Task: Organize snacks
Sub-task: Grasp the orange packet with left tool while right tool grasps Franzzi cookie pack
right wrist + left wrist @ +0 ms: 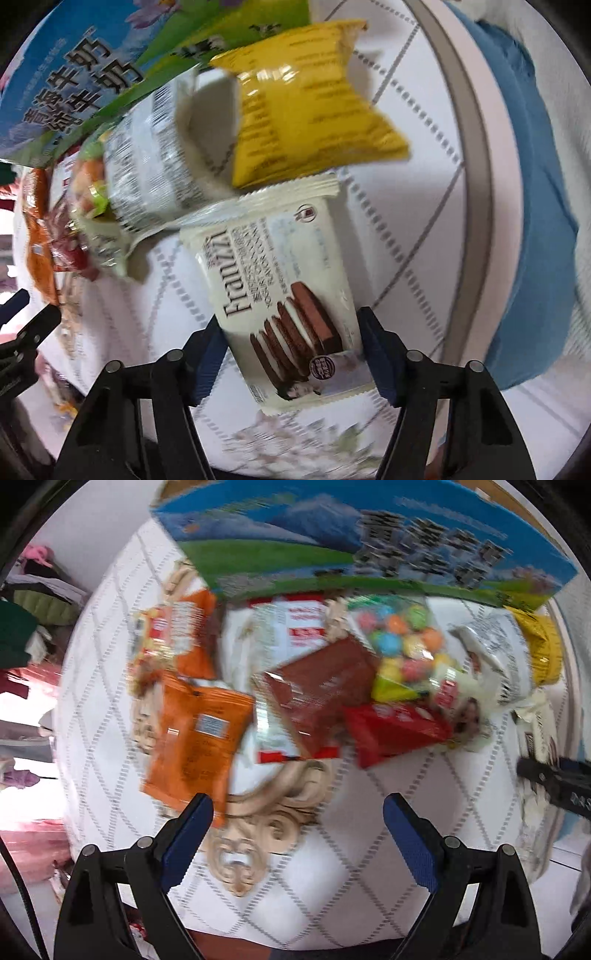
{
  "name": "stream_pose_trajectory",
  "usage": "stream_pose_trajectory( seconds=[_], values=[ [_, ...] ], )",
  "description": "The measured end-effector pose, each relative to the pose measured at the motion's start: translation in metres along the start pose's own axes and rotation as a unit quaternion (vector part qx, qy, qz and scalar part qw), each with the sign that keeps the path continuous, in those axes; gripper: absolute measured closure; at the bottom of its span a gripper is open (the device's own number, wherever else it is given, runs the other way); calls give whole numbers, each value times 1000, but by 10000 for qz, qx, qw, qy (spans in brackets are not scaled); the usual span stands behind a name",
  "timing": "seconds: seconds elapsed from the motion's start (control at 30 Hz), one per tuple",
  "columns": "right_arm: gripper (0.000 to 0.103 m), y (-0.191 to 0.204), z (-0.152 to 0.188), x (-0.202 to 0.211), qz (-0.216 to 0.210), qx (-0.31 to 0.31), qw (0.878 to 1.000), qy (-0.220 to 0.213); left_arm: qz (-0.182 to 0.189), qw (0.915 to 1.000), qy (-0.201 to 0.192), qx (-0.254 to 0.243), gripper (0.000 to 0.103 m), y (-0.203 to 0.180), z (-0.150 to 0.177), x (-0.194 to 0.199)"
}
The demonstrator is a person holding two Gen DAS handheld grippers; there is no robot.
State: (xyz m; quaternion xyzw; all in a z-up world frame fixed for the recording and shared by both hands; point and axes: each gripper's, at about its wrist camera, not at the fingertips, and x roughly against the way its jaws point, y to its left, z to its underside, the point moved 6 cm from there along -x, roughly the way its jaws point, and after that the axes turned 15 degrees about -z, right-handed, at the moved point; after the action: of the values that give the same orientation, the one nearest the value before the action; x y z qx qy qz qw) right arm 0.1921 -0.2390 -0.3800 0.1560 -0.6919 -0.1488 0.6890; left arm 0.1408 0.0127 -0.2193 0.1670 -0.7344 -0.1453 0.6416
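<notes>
A heap of snack packets lies on a round white table. In the left wrist view I see orange packets, a brown packet, a red packet, a bag of coloured candy balls, a silver-white packet and a yellow packet. My left gripper is open and empty in front of the heap. My right gripper has its jaws around the cream Franzzi biscuit packet, one finger on each side. The yellow packet and the silver-white packet lie just beyond.
A large blue and green milk carton box stands at the back of the table, also in the right wrist view. A blue seat is past the table's right rim. Clothes and clutter lie to the left.
</notes>
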Motion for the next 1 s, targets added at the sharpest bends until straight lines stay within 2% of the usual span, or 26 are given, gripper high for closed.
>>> stream_pose_trajectory(
  seconds=[0.13, 0.27, 0.4, 0.57, 0.6, 0.63, 0.73, 0.77, 0.83, 0.93, 1.0],
  values=[
    [34, 17, 14, -8, -244, -116, 9995, 130, -698, 9974, -197, 30, 9, 35, -11, -5],
    [33, 20, 17, -16, -84, -75, 9998, 162, -1228, 9923, -106, -117, 9, 58, -17, -29],
    [33, 28, 16, -19, 77, 65, 9998, 184, -1356, 9901, 112, -342, 9, 65, -18, -53],
    [33, 38, 28, -26, 196, 108, 9996, 188, -1251, 9899, 187, -638, 9, 54, -21, -70],
    [33, 46, 27, -31, 212, 121, 9995, 190, -1168, 9910, 142, -643, 10, 53, -21, -69],
    [34, 45, 29, -30, 233, 142, 9995, 176, -1091, 9920, 131, -619, 17, 52, -24, -69],
    [39, 51, 27, -32, 270, 208, 9993, 161, -566, 9971, 283, -417, 45, 51, -22, -71],
    [39, 53, 27, -31, 254, 224, 9993, 160, -391, 9981, 368, -299, 50, 50, -20, -69],
    [40, 48, 30, -25, 205, 204, 9994, 186, -250, 9985, 474, -123, 51, 53, -16, -68],
    [40, 42, 34, -20, 139, 160, 9996, 208, 324, 9953, 826, 393, 54, 60, -6, -72],
    [40, 41, 39, -17, 59, 123, 9996, 248, 928, 9843, 1219, 879, 55, 62, 6, -76]
  ],
)
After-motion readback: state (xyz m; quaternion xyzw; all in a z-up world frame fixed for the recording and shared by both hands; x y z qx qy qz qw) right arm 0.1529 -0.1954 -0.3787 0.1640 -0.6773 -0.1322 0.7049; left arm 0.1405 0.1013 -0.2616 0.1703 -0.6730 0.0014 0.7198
